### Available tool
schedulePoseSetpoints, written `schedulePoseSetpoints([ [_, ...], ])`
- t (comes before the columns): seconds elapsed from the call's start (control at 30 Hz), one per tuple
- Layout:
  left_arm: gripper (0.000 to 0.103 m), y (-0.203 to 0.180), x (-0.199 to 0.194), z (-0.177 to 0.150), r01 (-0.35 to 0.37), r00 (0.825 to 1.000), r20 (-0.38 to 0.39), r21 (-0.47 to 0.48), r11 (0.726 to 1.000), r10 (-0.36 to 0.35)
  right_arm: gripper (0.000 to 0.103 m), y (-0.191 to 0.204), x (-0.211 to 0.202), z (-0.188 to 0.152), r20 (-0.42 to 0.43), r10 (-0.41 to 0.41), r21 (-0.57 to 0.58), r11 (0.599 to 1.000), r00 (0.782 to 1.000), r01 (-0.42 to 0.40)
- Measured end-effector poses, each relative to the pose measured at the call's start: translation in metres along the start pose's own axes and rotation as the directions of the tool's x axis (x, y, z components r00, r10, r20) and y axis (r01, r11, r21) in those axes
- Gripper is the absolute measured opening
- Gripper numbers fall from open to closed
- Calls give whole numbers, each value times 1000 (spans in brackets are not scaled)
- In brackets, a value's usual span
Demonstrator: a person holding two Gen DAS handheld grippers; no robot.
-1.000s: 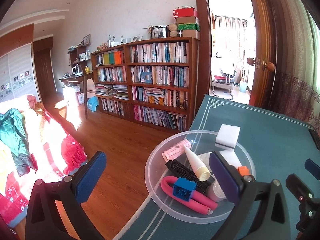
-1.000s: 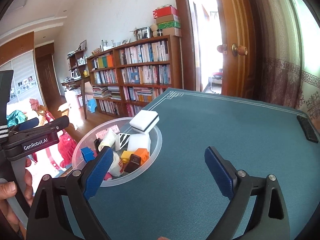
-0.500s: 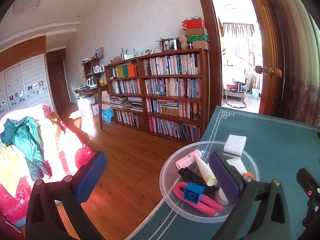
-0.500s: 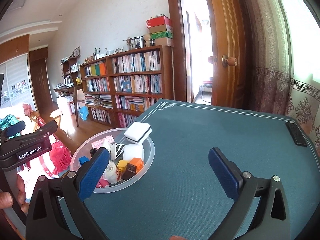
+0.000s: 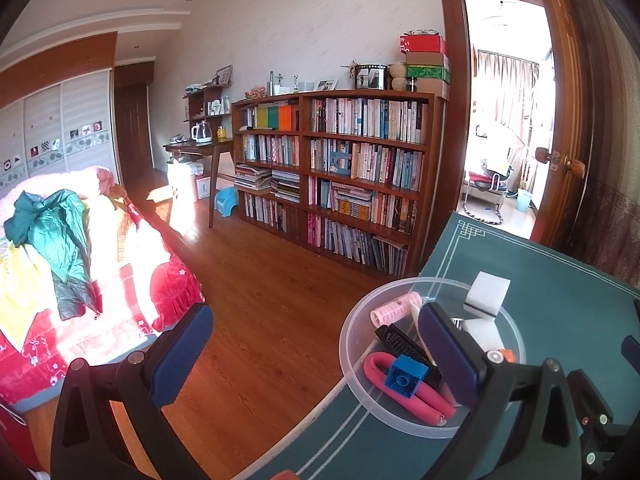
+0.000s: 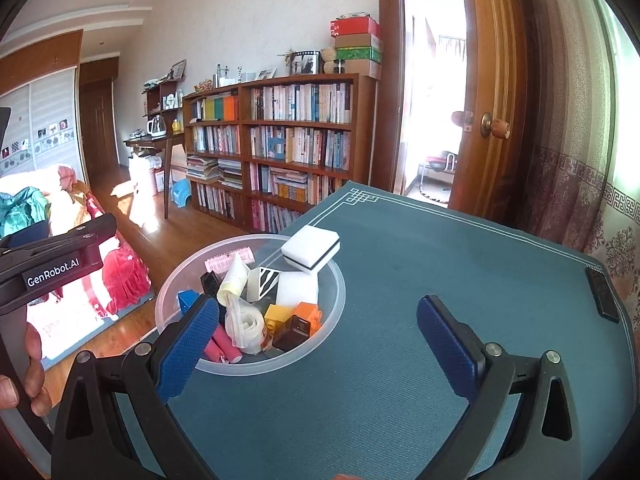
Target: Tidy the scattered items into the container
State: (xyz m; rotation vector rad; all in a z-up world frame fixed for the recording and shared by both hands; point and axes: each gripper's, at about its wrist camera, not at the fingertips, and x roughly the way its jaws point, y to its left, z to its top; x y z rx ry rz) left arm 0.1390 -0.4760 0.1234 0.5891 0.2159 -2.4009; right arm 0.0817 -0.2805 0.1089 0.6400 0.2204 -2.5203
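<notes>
I am holding my right gripper (image 6: pixel 318 330) wide open with nothing in it, over the blue-green table mat (image 6: pixel 440 280). My left gripper (image 5: pixel 316 348) is hanging open and empty too, half over the table edge and half over the wooden floor (image 5: pixel 256 312). Its right finger (image 5: pixel 448 352) is blocking part of the bowl. At the left of the right view, a hand (image 6: pixel 24 376) is gripping that left tool.

The clear plastic bowl (image 6: pixel 332 304) is sitting near the mat's left edge. It is holding a pink foam roller (image 5: pixel 408 392), a blue block (image 5: pixel 406 374), a black comb (image 5: pixel 404 344), a pink curler (image 5: pixel 394 308), orange (image 6: pixel 308 314) and yellow (image 6: pixel 278 316) blocks and a white tube (image 6: pixel 234 280). A white sponge (image 6: pixel 311 248) is resting on the bowl's far rim.

Farther back, a bookshelf (image 6: pixel 280 148) is standing against the wall beside an open door (image 6: pixel 496 92).
</notes>
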Motion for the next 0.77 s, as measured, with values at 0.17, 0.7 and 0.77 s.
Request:
schedulePoseSetpoints([
  [0.17, 103, 1, 7, -4, 6, 1000, -24, 21, 1000, -6, 101, 9, 11, -5, -40, 32, -16, 999, 999, -33],
  [0.7, 103, -2, 21, -10, -1, 997, -76, 50, 999, 5, 103, 15, 25, -10, -118, 201, 18, 980, 973, -200],
  [0.77, 103, -2, 21, -10, 0, 997, -74, 56, 998, 4, 103, 15, 27, -11, -126, 187, 15, 982, 974, -187],
])
